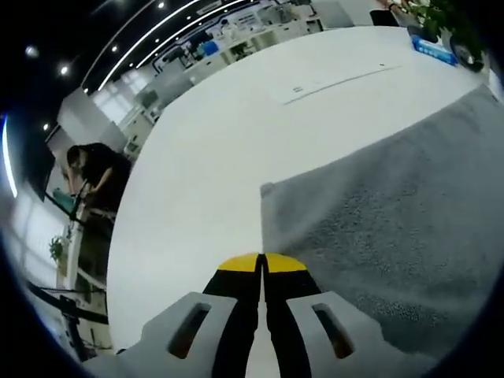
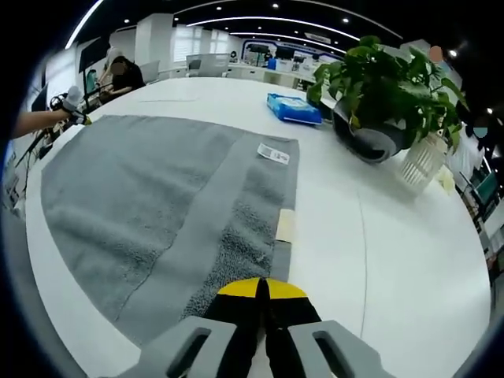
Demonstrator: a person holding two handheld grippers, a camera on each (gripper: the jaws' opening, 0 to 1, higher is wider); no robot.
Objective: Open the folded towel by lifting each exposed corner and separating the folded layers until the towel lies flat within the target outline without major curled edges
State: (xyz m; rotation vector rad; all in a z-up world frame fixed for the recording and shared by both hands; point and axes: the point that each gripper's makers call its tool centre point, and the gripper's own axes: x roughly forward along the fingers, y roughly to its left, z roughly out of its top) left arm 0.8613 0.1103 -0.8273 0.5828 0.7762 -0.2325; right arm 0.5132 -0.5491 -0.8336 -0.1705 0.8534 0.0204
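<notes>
Pressing together at their yellow tips, the jaws of the left gripper [image 1: 261, 263] stand closed with nothing between them, hovering over the white tabletop [image 1: 205, 157] just beside the near corner of the grey towel [image 1: 394, 213]. That towel spreads away to the right in the left gripper view, its corner lying flat on the tabletop. Farther off, a person in dark clothes [image 1: 94, 169] bends over at the tabletop's far edge.

In the right gripper view, the jaws of the right gripper [image 2: 262, 288] also meet at their yellow tips; they sit at the towel's near edge, and whether they pinch the cloth I cannot tell. The towel [image 2: 134, 197] lies opened out across the tabletop [image 2: 378, 260], with a smoother band running lengthwise and a white label [image 2: 273, 153] at its far corner. Beyond the towel rest a blue packet [image 2: 293, 107], a potted plant [image 2: 378, 94] and a white ribbed basket [image 2: 421, 161].
</notes>
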